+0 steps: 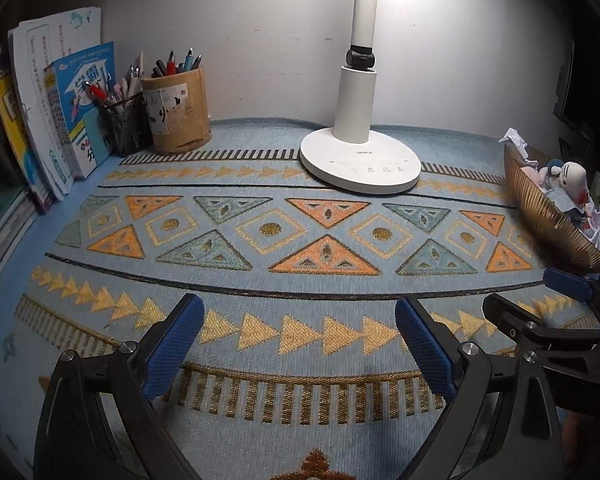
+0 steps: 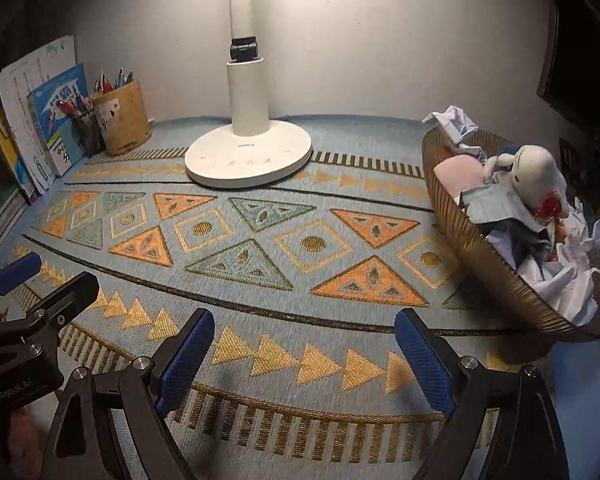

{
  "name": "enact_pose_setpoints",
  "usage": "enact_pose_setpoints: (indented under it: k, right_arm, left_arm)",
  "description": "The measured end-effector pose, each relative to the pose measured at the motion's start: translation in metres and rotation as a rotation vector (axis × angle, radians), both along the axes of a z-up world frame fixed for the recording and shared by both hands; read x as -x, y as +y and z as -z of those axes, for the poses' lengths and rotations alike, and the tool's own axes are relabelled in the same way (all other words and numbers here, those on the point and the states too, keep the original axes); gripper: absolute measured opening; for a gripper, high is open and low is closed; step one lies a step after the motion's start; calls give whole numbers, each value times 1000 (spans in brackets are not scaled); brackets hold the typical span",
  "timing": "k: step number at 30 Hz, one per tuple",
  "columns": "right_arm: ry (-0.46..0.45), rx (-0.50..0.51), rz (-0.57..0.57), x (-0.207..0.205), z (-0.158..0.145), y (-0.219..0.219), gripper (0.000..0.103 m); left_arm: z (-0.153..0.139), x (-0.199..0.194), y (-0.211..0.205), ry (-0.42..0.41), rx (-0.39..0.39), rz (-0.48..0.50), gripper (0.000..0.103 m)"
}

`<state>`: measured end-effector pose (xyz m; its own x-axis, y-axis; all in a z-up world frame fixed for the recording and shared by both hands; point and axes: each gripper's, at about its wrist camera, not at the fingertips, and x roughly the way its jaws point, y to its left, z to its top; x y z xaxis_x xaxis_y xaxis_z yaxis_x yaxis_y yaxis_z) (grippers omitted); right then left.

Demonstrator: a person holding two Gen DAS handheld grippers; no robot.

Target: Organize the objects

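Observation:
My left gripper (image 1: 300, 340) is open and empty, low over the patterned mat (image 1: 284, 240). My right gripper (image 2: 304, 352) is open and empty over the same mat (image 2: 260, 240); it also shows at the right edge of the left wrist view (image 1: 540, 292). A gold ribbed basket (image 2: 500, 272) at the right holds a white plush toy (image 2: 536, 172), a pink item and crumpled paper (image 2: 556, 276). The basket also shows in the left wrist view (image 1: 548, 216). Pens stand in a bamboo holder (image 1: 178, 114) and a black mesh cup (image 1: 126, 124) at the back left.
A white desk lamp (image 1: 360, 160) stands at the back centre against the wall, also in the right wrist view (image 2: 248, 152). Books and booklets (image 1: 56, 120) lean upright along the left edge. The left gripper's body (image 2: 24, 320) shows at the lower left of the right wrist view.

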<state>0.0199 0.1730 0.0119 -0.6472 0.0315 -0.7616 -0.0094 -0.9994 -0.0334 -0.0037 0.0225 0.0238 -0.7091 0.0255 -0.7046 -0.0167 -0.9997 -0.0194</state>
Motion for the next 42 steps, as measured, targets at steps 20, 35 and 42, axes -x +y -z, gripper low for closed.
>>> enact_pose_setpoints:
  k: [20,35,42]
  right_arm:
    - [-95,30,37,20,22,5,91]
    - [-113,36,56,24,24,7,103]
    - [-113,37,58,24,24,7,103]
  left_arm:
    - [25,38,5,-127,-44,-10,100]
    - [30,44,10,-164,12,-10,102]
    - [30,44,10,-165,12,-10,102]
